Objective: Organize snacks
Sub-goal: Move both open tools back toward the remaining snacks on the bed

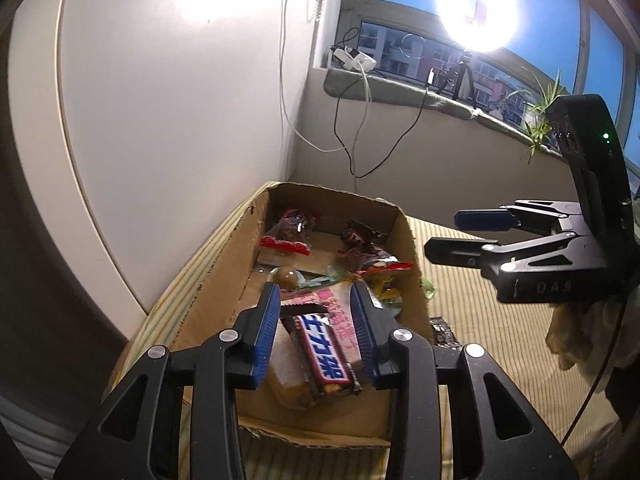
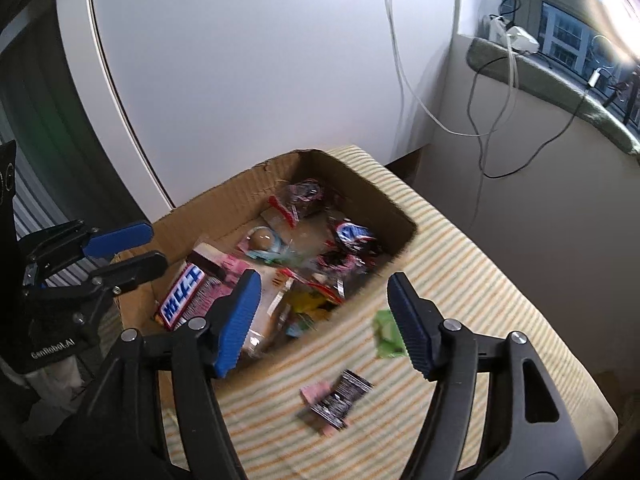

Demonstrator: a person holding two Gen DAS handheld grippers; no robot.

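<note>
- Snacks fill a torn cardboard box (image 2: 224, 208) that sits on a striped cloth (image 2: 460, 248) near a white wall (image 1: 180, 100).
- We see the left gripper (image 1: 314, 312) poised over the near end of the box, its jaws apart with a chocolate bar (image 1: 326, 354) lying in the box between them; the pads do not press on it.
- We see the right gripper (image 2: 324, 312) over the box's edge, jaws wide apart and holding nothing.
- In the box lie red-trimmed clear packets (image 1: 286, 230), a round brown sweet (image 1: 289, 277) and more wrappers, blurred in the right view.
- Outside the box, 2 items rest on the cloth: a green packet (image 2: 384, 334) just beside the box wall, and a dark packet with pink edges (image 2: 338, 402) nearer the camera.
</note>
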